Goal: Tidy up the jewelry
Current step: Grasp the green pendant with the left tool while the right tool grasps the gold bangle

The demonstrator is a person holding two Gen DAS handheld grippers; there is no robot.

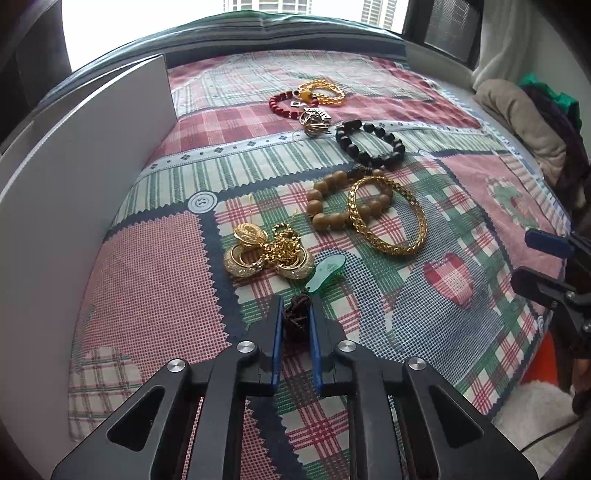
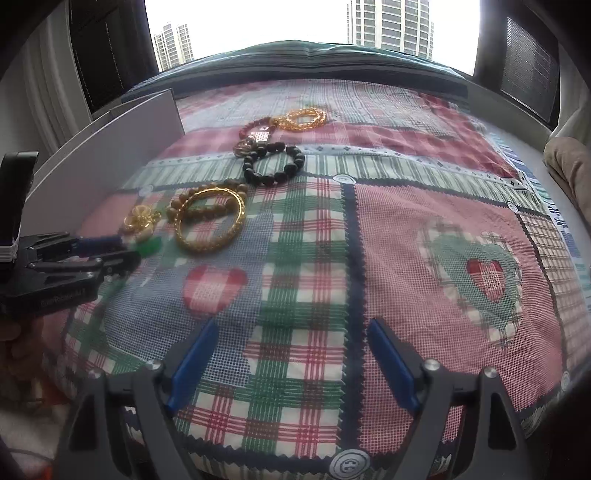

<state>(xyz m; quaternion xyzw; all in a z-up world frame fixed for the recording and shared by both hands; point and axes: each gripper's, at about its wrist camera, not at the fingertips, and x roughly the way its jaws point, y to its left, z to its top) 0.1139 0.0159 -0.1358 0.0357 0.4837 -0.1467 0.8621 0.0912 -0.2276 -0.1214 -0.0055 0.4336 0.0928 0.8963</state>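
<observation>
Left wrist view is showing the left gripper (image 1: 295,314) clenched on a dark brown knotted cord (image 1: 295,315), its blue pads (image 1: 277,343) pressing the bundle from both sides. The cord is leading to a green pendant (image 1: 327,271) lying on the patchwork bedspread (image 1: 155,280) just past the fingertips. Beyond it the rest of the jewelry is lying in a loose line: a tangle of gold earrings and chain (image 1: 267,253), a gold bangle (image 1: 388,216) overlapping a tan bead bracelet (image 1: 332,199), a black bead bracelet (image 1: 371,142), a silver wire piece (image 1: 314,122), a red bead bracelet (image 1: 286,105) and an amber bead strand (image 1: 323,92) farthest away. A white board (image 1: 85,158) is standing along the left edge. The right gripper (image 1: 532,262) is entering at the right edge.

Right wrist view is hiding the cord and the grip on it; there the left gripper (image 2: 129,251) is appearing from the side, blurred, with the green pendant (image 2: 151,245) at its tips. This view is showing the right gripper (image 2: 291,328) released, its blue pads (image 2: 194,354) standing wide apart over bare bedspread (image 2: 406,240), well apart from the gold bangle (image 2: 210,221) and black bead bracelet (image 2: 273,166). It is also revealing tower blocks (image 2: 389,26) through the window.

Small pale lettering is sitting on the left gripper's body in the right wrist view, too blurred to read.
</observation>
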